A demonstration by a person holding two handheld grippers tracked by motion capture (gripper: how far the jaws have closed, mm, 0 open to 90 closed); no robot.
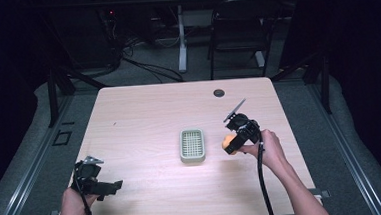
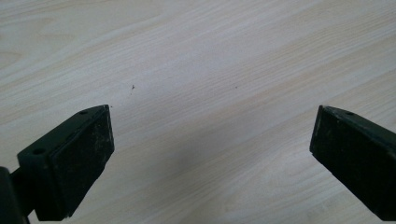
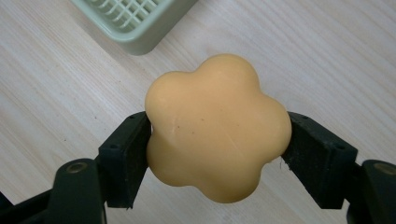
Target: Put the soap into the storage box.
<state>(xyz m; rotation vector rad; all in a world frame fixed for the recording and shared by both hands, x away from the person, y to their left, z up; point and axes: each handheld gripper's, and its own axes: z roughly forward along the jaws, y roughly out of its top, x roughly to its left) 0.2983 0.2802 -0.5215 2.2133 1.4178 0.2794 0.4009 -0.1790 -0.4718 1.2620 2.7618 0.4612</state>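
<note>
An orange flower-shaped soap [image 3: 217, 128] sits between the jaws of my right gripper [image 3: 217, 154], which is shut on it. In the high view the soap [image 1: 228, 144] and my right gripper [image 1: 231, 146] are just right of a pale green slotted soap dish [image 1: 192, 145] at the table's middle. A corner of the dish [image 3: 135, 21] lies beyond the soap in the right gripper view. My left gripper [image 1: 115, 186] is near the table's front left corner, and its jaws stand wide apart [image 2: 212, 154] over bare wood with nothing between them.
The light wooden table [image 1: 144, 115] has a round cable hole [image 1: 219, 92] at its back right. Behind the table stand a black chair [image 1: 239, 34] and a white desk leg [image 1: 181, 38] on grey floor with cables.
</note>
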